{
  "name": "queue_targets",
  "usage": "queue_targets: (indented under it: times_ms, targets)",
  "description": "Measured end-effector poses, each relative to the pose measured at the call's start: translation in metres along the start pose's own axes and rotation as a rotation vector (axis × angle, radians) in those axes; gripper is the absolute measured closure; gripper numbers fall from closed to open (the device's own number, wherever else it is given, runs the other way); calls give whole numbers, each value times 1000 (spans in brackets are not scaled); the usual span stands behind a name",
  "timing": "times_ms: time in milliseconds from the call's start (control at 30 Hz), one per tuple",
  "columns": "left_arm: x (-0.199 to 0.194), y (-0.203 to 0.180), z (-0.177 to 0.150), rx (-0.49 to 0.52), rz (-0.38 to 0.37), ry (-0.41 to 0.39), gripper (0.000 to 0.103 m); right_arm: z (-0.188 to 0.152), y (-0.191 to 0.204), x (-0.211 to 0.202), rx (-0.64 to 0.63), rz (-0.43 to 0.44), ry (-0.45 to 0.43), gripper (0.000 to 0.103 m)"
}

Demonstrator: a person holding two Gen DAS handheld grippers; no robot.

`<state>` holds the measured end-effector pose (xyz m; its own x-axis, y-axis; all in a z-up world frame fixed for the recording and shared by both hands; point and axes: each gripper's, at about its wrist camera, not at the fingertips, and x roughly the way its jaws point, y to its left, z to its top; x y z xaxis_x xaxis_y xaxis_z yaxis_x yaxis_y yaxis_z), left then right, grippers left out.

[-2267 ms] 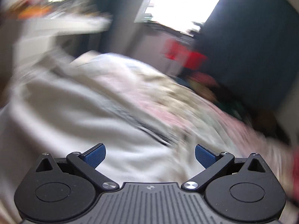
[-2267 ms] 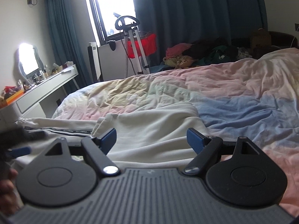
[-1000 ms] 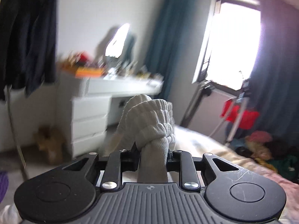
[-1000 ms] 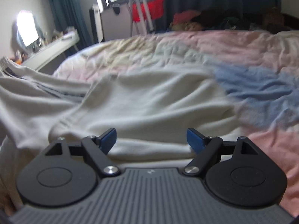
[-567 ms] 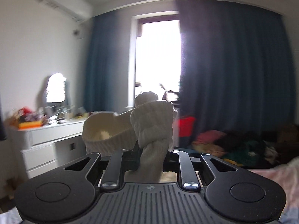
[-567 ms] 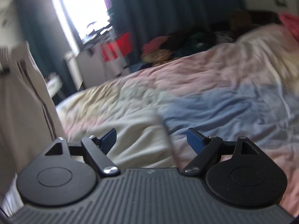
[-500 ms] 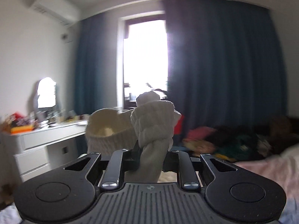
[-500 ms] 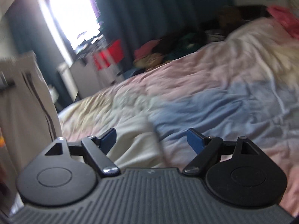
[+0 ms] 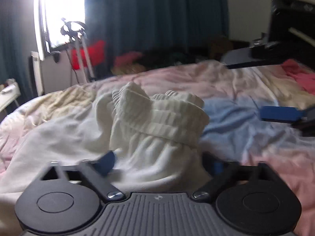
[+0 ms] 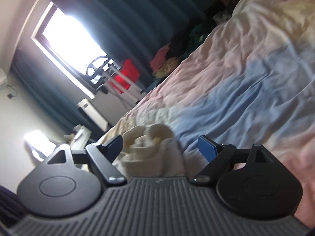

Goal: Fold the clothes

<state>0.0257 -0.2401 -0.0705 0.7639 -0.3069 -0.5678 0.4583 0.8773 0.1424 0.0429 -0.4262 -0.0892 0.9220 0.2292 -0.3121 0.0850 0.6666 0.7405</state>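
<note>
A cream-white garment with a ribbed cuff [image 9: 163, 118] lies bunched on the bed's pastel duvet [image 9: 236, 102]. My left gripper [image 9: 160, 162] is open, its blue pads on either side of the cloth just behind the cuff, not pinching it. The garment also shows in the right wrist view [image 10: 151, 145] as a blurred heap. My right gripper [image 10: 163, 147] is open and empty, tilted, hovering just above and short of that heap. The right gripper appears at the right edge of the left wrist view [image 9: 281, 114].
The duvet [image 10: 246, 74] stretches away to the right. A pile of dark and coloured clothes [image 9: 137, 63] lies at the far side under dark curtains. An exercise bike with a red part [image 9: 82, 53] stands by the bright window. A white dresser edge [image 9: 7, 94] is at left.
My left gripper held the cuff up in the air, shut on it; now it has come down to the bed and opened, leaving the garment lying. My right gripper has tilted and swung nearer the garment.
</note>
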Motion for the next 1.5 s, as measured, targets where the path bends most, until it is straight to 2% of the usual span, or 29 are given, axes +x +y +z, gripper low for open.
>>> queue_targets:
  times_ms: [67,167,200,333,400,467,500,633,667,733,800,867,933,1033,1100,1167,1233,1300,1333,1367,1500]
  targets:
    - [-13,6,-8,78,-40,33,4,-5,2,6,17,30,28,17]
    - [-41,31,-17,146,-51,9,3,-14,7,14,20,26,59,17]
    - [-49,43,-19,139,-44,5,2,-18,9,16,21,21,69,17]
    - [-85,92,-30,27,10,-10,2,-28,15,30,27,11,99,17]
    - [-102,115,-41,-69,54,-37,2,-34,17,39,36,24,104,18]
    - [-115,135,-45,-149,63,-40,2,-38,20,47,24,32,100,18]
    - [-119,142,-46,-177,60,-46,2,-40,23,52,7,8,97,21]
    - [-126,170,-43,-283,35,-65,2,-47,30,74,-58,-124,139,56]
    - [-129,176,-42,-305,32,-80,2,-50,33,75,-75,-147,139,60]
    - [-134,188,-42,-347,28,-100,2,-52,41,68,-107,-147,105,66]
    - [-137,200,-43,-393,4,-112,2,-48,48,51,-79,-82,39,67]
    - [-141,207,-45,-425,-2,-121,2,-44,54,31,-29,-11,-27,67]
    - [-143,211,-47,-444,-11,-126,2,-41,54,16,-9,-9,-57,67]
    - [-143,215,-46,-474,-27,-125,2,-44,39,15,19,-115,1,66]
    - [-140,217,-47,-485,-30,-118,2,-48,19,22,112,-179,64,63]
    - [-135,218,-50,-490,-29,-99,2,-53,2,26,208,-182,94,56]
    - [-128,221,-53,-510,-36,-72,2,-54,-5,26,265,-146,115,51]
    - [-122,226,-58,-566,-55,-48,2,-56,-2,27,254,-133,134,35]
    - [-118,229,-61,-598,-70,-36,2,-57,1,28,228,-143,139,23]
    - [-114,232,-63,-630,-89,-26,2,-59,4,28,201,-154,145,19]
    - [-100,244,-74,-750,-136,17,2,-65,9,47,120,-245,215,19]
